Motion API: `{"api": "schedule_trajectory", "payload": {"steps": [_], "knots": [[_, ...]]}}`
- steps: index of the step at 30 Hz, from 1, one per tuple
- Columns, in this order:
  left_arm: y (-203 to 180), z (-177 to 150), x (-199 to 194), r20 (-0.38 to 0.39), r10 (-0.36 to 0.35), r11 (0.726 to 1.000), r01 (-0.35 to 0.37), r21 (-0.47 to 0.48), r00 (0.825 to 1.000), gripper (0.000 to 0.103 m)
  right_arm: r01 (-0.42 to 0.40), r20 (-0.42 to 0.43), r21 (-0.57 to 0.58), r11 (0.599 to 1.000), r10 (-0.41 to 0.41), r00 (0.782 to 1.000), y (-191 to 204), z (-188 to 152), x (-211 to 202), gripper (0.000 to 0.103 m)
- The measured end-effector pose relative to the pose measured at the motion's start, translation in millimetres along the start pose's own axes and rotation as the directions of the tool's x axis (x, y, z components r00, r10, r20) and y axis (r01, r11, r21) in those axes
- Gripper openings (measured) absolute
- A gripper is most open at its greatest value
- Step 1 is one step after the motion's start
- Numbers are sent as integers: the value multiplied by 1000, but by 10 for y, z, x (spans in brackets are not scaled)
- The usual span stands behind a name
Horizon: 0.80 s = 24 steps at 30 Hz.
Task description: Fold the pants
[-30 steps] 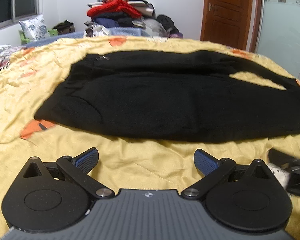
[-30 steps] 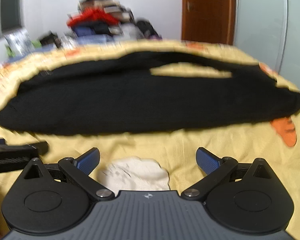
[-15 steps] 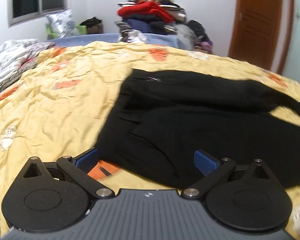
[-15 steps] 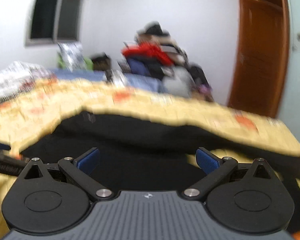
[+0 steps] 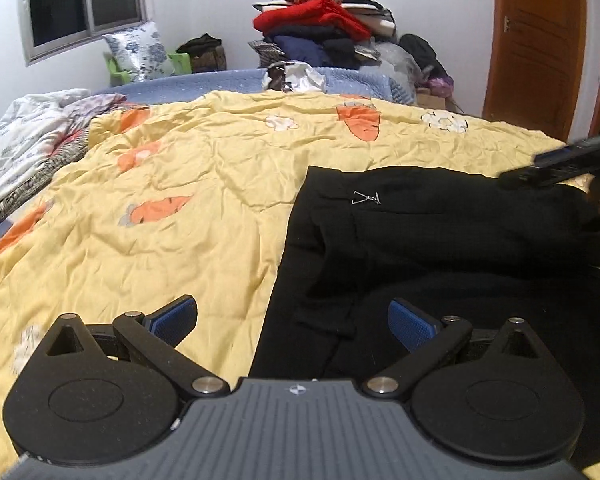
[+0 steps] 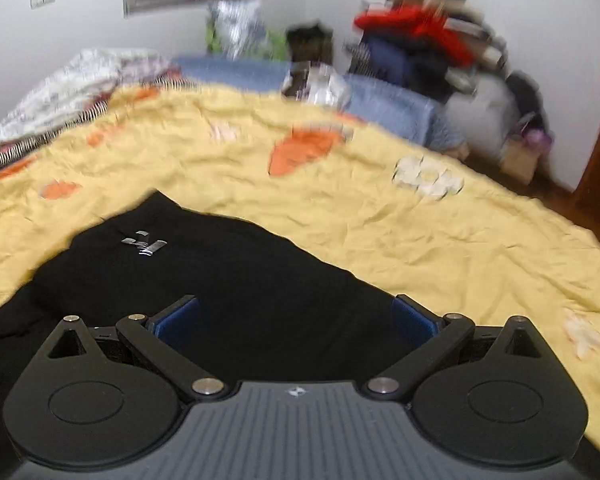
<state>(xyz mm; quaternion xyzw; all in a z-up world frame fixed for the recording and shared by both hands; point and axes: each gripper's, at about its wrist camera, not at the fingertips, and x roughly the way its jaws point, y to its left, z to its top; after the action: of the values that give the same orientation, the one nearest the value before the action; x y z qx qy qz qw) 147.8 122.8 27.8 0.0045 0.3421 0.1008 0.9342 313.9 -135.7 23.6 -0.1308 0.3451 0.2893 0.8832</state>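
Black pants (image 5: 440, 248) lie flat on a yellow carrot-print quilt (image 5: 172, 208), with a small metal clasp (image 5: 366, 198) at the waistband. My left gripper (image 5: 293, 320) is open, low over the waist's near left corner; its left pad sits over quilt, its right pad over cloth. In the right wrist view the pants (image 6: 236, 280) fill the foreground, the clasp (image 6: 143, 242) shining at upper left. My right gripper (image 6: 296, 320) is open over the far waist edge, nothing between its fingers. It also shows as a dark shape (image 5: 572, 160) at the left view's right edge.
A heap of clothes (image 5: 324, 28) stands against the far wall beyond a blue cover (image 5: 228, 80). Rumpled patterned bedding (image 5: 24, 148) lies at the left. A floral pillow (image 5: 140, 54) sits under the window, and a wooden door (image 5: 536, 44) is at the right.
Both grippers swung left from the pants' long near edge to the waist end and came down closer to the cloth. Both stayed open.
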Motion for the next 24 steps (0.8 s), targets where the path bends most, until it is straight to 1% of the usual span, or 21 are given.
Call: {"api": "schedule_trajectory", "payload": {"steps": [1, 3, 4, 5, 7, 8, 9, 10, 11, 12, 13, 14, 16, 17, 18, 19, 20, 22, 24], "knots": [[-1, 26, 51, -3, -11, 1000, 11, 3, 1000, 103, 5, -9, -22, 1000, -6, 1000, -53, 55, 129, 102], [14, 65, 124, -3, -26, 1000, 26, 7, 1000, 103, -23, -46, -38, 999, 22, 999, -138, 139, 346, 101], [20, 83, 168, -9, -37, 999, 37, 7, 999, 103, -35, -66, -35, 999, 33, 997, -180, 178, 457, 99], [27, 104, 211, -15, -53, 999, 53, 6, 999, 103, -51, -88, -34, 998, 48, 995, -199, 196, 563, 94], [41, 142, 309, -25, -90, 996, 90, 8, 996, 103, -86, -171, -27, 996, 80, 982, -263, 237, 786, 88], [41, 166, 358, -32, -101, 995, 102, 11, 994, 102, -89, -206, -16, 996, 84, 975, -280, 245, 864, 82], [43, 196, 404, -35, -105, 994, 106, 12, 994, 101, -106, -230, -1, 994, 103, 968, -304, 237, 919, 77], [55, 228, 433, -29, -106, 994, 106, 3, 994, 99, -123, -215, 0, 992, 120, 969, -317, 232, 916, 68], [77, 273, 462, -19, -113, 994, 113, -12, 993, 99, -146, -204, -1, 989, 143, 968, -320, 232, 889, 45], [105, 342, 494, -10, -125, 992, 125, -34, 992, 99, -167, -195, 5, 986, 165, 967, -324, 230, 851, 25], [127, 424, 527, -3, -140, 989, 139, -56, 990, 98, -168, -191, 1, 986, 165, 968, -320, 221, 809, 17], [149, 505, 559, 9, -160, 984, 160, -79, 987, 98, -168, -186, -19, 986, 162, 969, -300, 207, 763, 12], [169, 685, 632, 26, -193, 973, 195, -122, 981, 98, -130, -155, -88, 988, 115, 981, -197, 147, 615, 9], [166, 783, 676, 20, -210, 966, 211, -149, 977, 98, -103, -128, -150, 983, 84, 988, -86, 124, 530, 8], [162, 875, 723, 22, -246, 953, 246, -175, 969, 99, -75, -102, -220, 973, 54, 993, 40, 112, 483, 8], [147, 954, 778, 18, -281, 941, 279, -190, 960, 99, -34, -68, -291, 956, 15, 998, 186, 50, 367, 8], [117, 1028, 826, 5, -301, 933, 295, -204, 954, 98, -1, -36, -350, 937, -12, 999, 321, -8, 258, 8], [38, 1138, 879, 8, -339, 916, 332, -225, 941, 99, 82, 57, -471, 878, -63, 996, 626, -178, -27, 8], [-44, 1209, 929, -8, -366, 906, 354, -230, 931, 98, 123, 120, -530, 839, -69, 990, 857, -342, -284, 8]]}}
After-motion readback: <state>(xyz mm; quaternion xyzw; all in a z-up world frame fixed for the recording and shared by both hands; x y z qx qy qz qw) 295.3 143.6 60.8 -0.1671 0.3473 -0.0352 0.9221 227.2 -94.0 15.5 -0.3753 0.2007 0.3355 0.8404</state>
